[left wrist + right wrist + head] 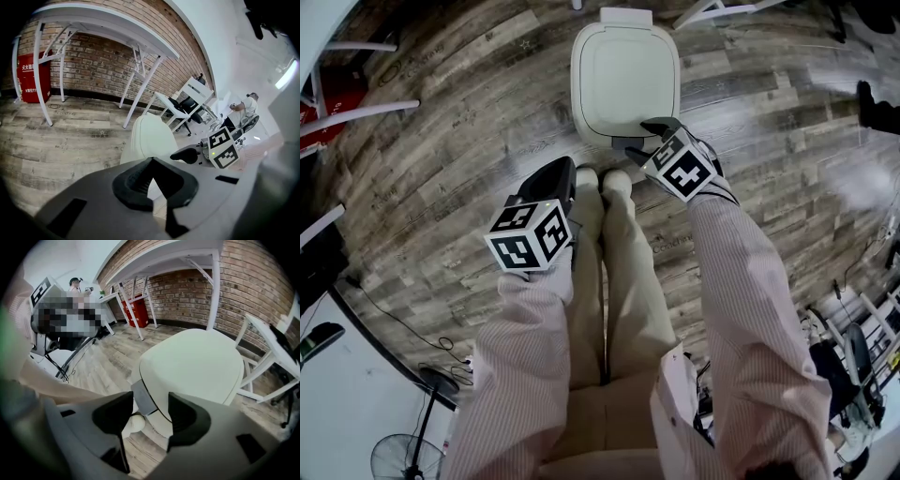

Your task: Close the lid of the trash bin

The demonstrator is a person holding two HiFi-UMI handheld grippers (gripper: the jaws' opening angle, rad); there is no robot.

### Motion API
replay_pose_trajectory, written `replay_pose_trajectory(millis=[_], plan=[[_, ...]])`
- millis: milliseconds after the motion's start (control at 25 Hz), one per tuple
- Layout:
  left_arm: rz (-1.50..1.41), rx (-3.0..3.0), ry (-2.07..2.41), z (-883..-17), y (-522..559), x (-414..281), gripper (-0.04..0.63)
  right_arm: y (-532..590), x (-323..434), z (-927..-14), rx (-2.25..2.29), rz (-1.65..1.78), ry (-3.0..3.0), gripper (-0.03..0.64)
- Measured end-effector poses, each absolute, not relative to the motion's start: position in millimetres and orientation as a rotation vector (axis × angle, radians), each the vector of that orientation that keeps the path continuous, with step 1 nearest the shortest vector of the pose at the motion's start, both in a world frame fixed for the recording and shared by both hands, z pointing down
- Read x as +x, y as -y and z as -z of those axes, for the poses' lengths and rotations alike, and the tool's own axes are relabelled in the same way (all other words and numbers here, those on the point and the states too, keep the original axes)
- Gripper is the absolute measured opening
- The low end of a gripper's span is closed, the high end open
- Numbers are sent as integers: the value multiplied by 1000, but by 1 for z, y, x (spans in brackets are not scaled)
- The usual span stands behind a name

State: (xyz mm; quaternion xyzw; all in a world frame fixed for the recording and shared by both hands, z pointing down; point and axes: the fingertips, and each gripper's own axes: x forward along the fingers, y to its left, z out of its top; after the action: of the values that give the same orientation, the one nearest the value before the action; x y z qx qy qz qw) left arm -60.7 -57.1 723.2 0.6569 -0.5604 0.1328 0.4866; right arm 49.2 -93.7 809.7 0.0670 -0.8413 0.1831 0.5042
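The white trash bin [625, 84] stands on weathered wood-plank floor [459, 122], just ahead of the person's shoes. Its smooth, rounded-square lid [625, 66] lies flat and closed, so the inside is hidden. The right gripper [151, 404] is spread open at the bin's grey front tab [143, 397]. The left gripper [151, 164] is closed and empty.

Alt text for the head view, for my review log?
From above, a white bin with its lid down stands on a wood floor. The right gripper is at its front edge; the left gripper hangs back beside the person's legs.
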Motion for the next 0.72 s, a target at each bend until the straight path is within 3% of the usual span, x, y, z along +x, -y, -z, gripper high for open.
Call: replay_pose_trajectory(millis=[720], plan=[[-334, 1594, 1373, -708, 61, -63, -8, 98, 43, -792, 217, -508, 2108, 218]])
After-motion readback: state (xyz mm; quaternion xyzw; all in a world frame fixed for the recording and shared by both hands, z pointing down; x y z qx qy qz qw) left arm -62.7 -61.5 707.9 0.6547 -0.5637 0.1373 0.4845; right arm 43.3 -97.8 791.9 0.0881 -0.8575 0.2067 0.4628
